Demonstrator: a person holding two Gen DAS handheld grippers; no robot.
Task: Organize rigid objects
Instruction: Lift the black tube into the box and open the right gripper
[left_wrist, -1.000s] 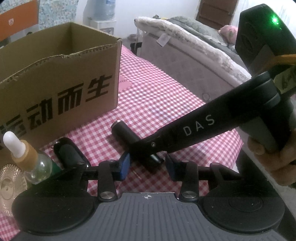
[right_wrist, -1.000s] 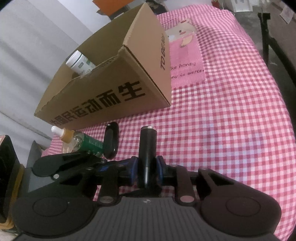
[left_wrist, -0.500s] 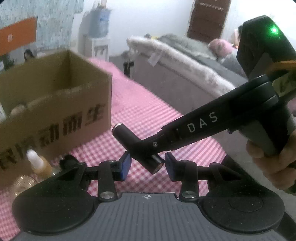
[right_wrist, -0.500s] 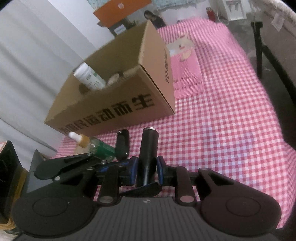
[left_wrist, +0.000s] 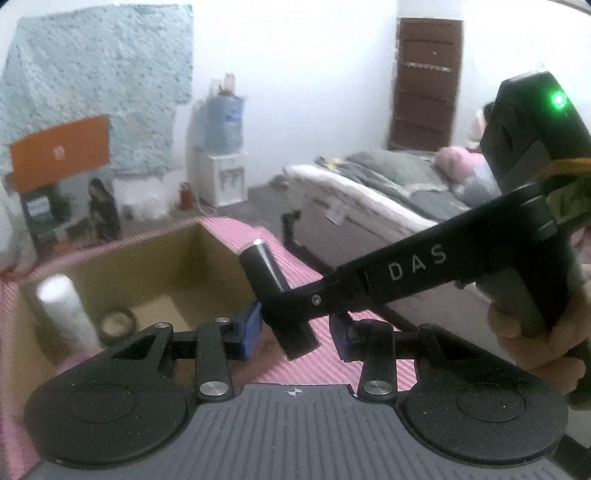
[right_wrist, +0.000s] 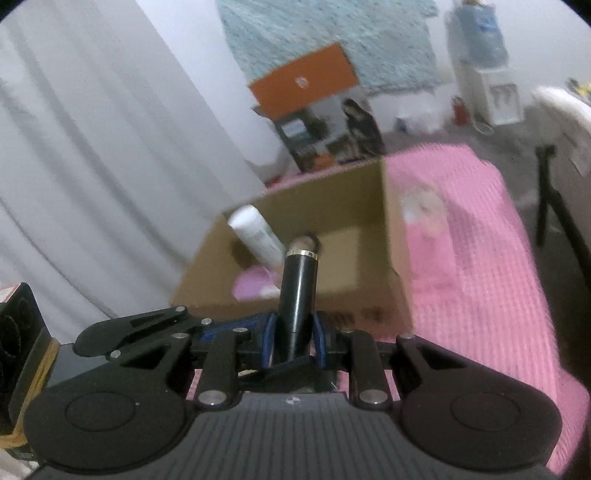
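Left wrist view: the left tongs (left_wrist: 295, 334) stand apart, gripping nothing, the black tube (left_wrist: 264, 267) between their blue pads and raised above the worktop (left_wrist: 325, 363) by the open box (left_wrist: 155, 273).

Right wrist view: the right tongs (right_wrist: 293, 341) are clamped on the tube (right_wrist: 298, 291), its tip above the box's (right_wrist: 369, 225) near rim; a white bottle (right_wrist: 255, 234) leans inside.

Tube (right_wrist: 298, 288) between my right gripper (right_wrist: 293, 345) pads, above box (right_wrist: 369, 295) near wall; bottle (right_wrist: 256, 234) leans inside box, left. Box sits on tablecloth (right_wrist: 480, 295).
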